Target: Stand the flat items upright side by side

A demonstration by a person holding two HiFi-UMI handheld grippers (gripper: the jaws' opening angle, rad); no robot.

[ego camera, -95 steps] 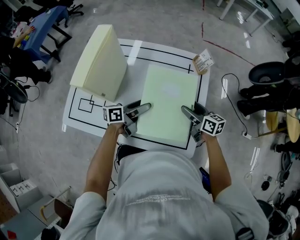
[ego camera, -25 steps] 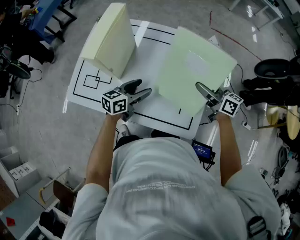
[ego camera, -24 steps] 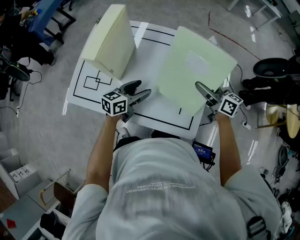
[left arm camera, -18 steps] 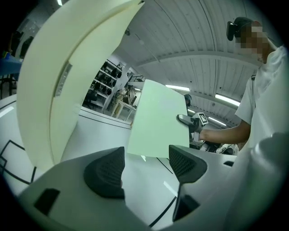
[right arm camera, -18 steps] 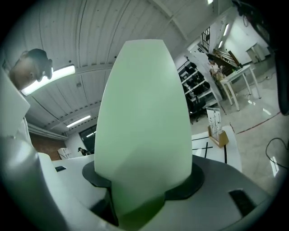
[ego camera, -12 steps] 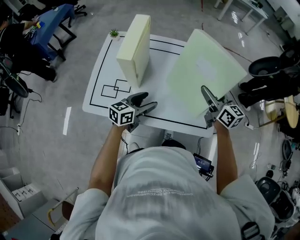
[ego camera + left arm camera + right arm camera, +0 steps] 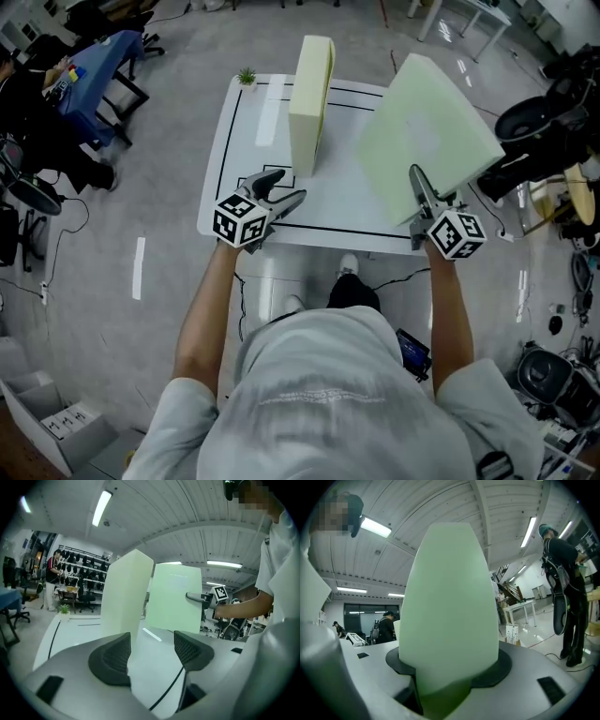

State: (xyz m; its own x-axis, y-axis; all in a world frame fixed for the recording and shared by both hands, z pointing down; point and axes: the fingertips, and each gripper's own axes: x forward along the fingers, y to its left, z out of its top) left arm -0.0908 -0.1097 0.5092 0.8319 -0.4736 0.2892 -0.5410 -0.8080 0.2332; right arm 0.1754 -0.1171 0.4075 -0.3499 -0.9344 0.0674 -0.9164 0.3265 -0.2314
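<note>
A person's right gripper (image 7: 415, 178) is clamped on the near edge of a pale green flat panel (image 7: 427, 131), which rises away from the jaws with its broad face tilted, apparently clear of the white worktop (image 7: 253, 141); the panel looks plain, stiff and square-cornered, with a faint paler patch near its middle; forward and to the left of that gripper stands a thicker cream slab (image 7: 313, 94), upright on its edge, its long axis running away from the person; the left gripper (image 7: 284, 187) hovers just short of the slab's near end, jaws apart with nothing between them, having just been closing a little; only the right hand carries the panel, so it is the one placed to act; the coming move looks to turn on swinging the panel leftward from the right gripper and squaring its face parallel to the slab's before its lower edge meets the worktop beside it; the empty left gripper looks placed to steady either piece.
</note>
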